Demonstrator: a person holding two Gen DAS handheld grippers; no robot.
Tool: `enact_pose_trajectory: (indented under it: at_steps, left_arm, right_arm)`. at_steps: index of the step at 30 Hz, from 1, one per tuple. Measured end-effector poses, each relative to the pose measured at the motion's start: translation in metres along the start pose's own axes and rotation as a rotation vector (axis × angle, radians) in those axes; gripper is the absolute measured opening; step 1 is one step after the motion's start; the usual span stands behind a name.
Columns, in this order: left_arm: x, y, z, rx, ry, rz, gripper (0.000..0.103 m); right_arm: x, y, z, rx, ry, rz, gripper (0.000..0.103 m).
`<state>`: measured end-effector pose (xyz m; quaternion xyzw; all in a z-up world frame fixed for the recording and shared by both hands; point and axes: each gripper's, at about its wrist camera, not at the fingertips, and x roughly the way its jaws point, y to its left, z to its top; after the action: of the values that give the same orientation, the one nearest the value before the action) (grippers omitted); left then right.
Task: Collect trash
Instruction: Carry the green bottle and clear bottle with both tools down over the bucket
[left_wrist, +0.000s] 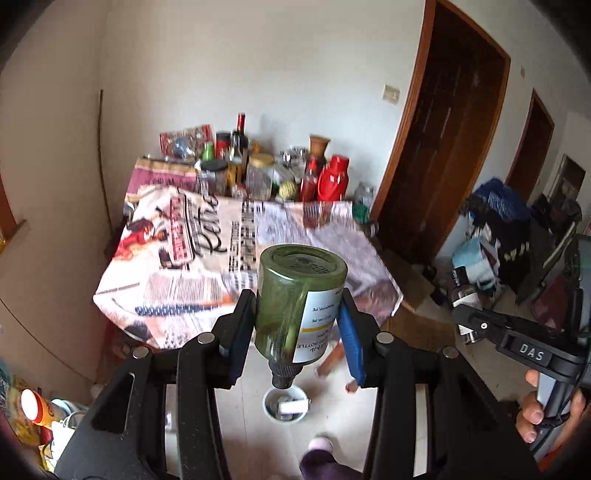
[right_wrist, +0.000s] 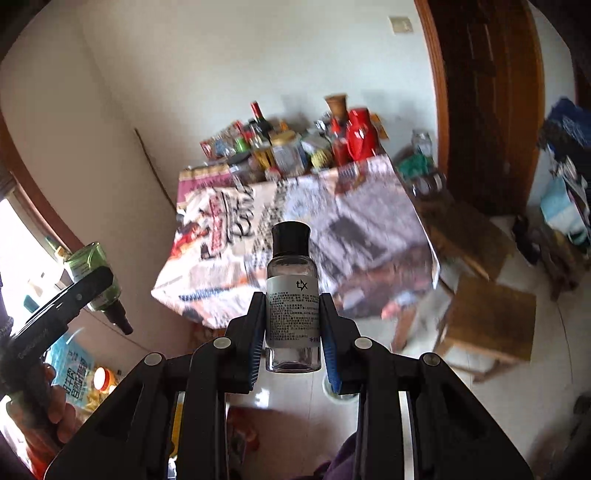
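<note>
My left gripper (left_wrist: 297, 325) is shut on a green bottle (left_wrist: 295, 299) with a white label, held upside down with its dark neck pointing at the floor. It also shows at the left of the right wrist view (right_wrist: 98, 277). My right gripper (right_wrist: 291, 325) is shut on a small clear bottle (right_wrist: 293, 295) with a black cap and grey label, held upright. The right gripper's body (left_wrist: 517, 336) shows at the right of the left wrist view. A small white bin (left_wrist: 286, 404) with trash in it stands on the floor right below the green bottle.
A table under a printed newspaper-pattern cloth (left_wrist: 236, 254) stands ahead, with several bottles and jars (left_wrist: 258, 166) at its far edge. Wooden stools (right_wrist: 487, 325) stand right of it. A brown door (left_wrist: 443, 147) and piled clutter (left_wrist: 517, 229) are at right. Snack packs (right_wrist: 74, 369) lie at left.
</note>
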<state>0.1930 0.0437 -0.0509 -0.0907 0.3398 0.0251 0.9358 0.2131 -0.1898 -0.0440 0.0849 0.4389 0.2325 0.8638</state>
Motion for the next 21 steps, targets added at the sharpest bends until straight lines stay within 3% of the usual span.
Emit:
enact_pose_trajectory:
  at_steps: [9, 14, 21]
  left_arm:
    - [0.082, -0.005, -0.055, -0.02, 0.2, 0.035, 0.043]
    - [0.162, 0.001, -0.098, -0.048, 0.316, 0.05, 0.043]
    - [0.278, 0.02, -0.18, -0.091, 0.447, 0.095, 0.044]
  right_arm:
    - [0.057, -0.034, -0.034, 0.013, 0.187, -0.028, 0.026]
    - [0.133, -0.067, -0.058, 0.002, 0.343, -0.029, 0.026]
    - [0.237, -0.104, -0.103, -0.061, 0.46, -0.046, 0.026]
